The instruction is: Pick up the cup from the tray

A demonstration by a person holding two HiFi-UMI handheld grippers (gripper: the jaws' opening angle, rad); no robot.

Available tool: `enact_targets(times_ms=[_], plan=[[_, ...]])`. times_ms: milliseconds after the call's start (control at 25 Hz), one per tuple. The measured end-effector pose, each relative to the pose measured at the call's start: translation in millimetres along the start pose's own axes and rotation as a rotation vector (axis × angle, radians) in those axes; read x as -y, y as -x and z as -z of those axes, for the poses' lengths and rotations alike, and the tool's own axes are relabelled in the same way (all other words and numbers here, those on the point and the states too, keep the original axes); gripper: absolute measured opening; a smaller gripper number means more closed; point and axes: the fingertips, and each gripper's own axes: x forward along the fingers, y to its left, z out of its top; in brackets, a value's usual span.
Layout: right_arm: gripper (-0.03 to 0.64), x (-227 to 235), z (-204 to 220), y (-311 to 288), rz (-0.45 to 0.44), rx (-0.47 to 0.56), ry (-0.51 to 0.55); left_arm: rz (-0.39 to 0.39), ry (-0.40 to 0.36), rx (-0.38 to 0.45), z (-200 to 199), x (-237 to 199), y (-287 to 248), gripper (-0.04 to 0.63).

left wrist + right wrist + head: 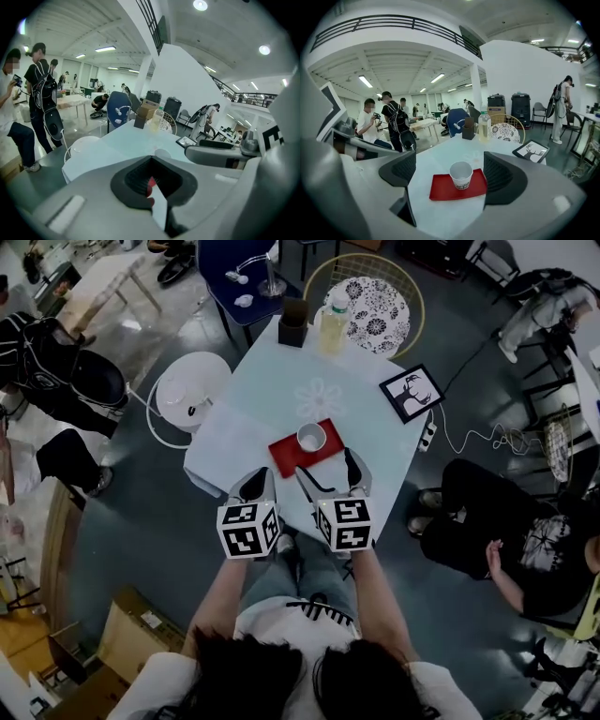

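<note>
Right claw (326, 470) is spread wide and holding nothing, hanging over the near edge of the worktop (253, 418) and aimed at the target. Left claw (255, 486) sits just beside it with its jaws pressed together, also empty as far as I can see. Going big to small: the worktop is a pale square with some clutter at the far end, a flat red tray (286, 456) lies toward the near side, and the cup (311, 438) stands upright on it, toward the far part. From the right gripper view the cup (461, 175) is already nearly centred between the two jaws but well short of them, so this looks like the approach, not the grab. If it were me, I'd keep the jaws wide, slide forward and a bit lower until the pads sit on either side of the cup's middle, then squeeze gently. It looks like a thin white paper cup, tapered, mouth up, with a dark printed band near the base, so I reckon it'll crush or pop out if clamped hard. Lift straight up so the tray doesn't drag along.
</note>
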Motion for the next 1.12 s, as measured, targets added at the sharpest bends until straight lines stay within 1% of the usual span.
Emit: enact_targets(times_ms=[240, 400, 520, 600, 680, 1000, 1120], plan=[[0.465, 21.7, 24.7, -52.2, 0.012, -0.100, 0.021, -0.044, 0.025, -0.034, -2.9, -10.9, -43.8, 0.000], [0.468, 22.9, 40.4, -85.4, 0.014, -0.149, 0.016, -0.059, 0.047, -0.057, -1.5, -23.5, -67.0, 0.000], [0.474, 24.9, 51.0, -102.7, 0.009, -0.178, 0.008, -0.065, 0.061, -0.097, 9.9, -28.3, -84.6, 0.000], [0.477, 25.9, 55.2, -113.0, 0.004, -0.190, 0.008, -0.073, 0.090, -0.127, 18.7, -32.7, -95.4, 0.000], [0.477, 25.5, 58.0, -122.9, -0.005, -0.196, 0.006, -0.081, 0.111, -0.141, 22.7, -37.5, -103.2, 0.000], [0.476, 25.8, 76.0, -145.6, -0.035, -0.252, 0.007, -0.100, 0.120, -0.171, 28.4, -43.8, -125.1, 0.000], [0.436, 30.5, 79.4, -149.7, -0.021, -0.259, -0.017, -0.070, 0.107, -0.197, 30.7, -39.0, -130.6, 0.000]])
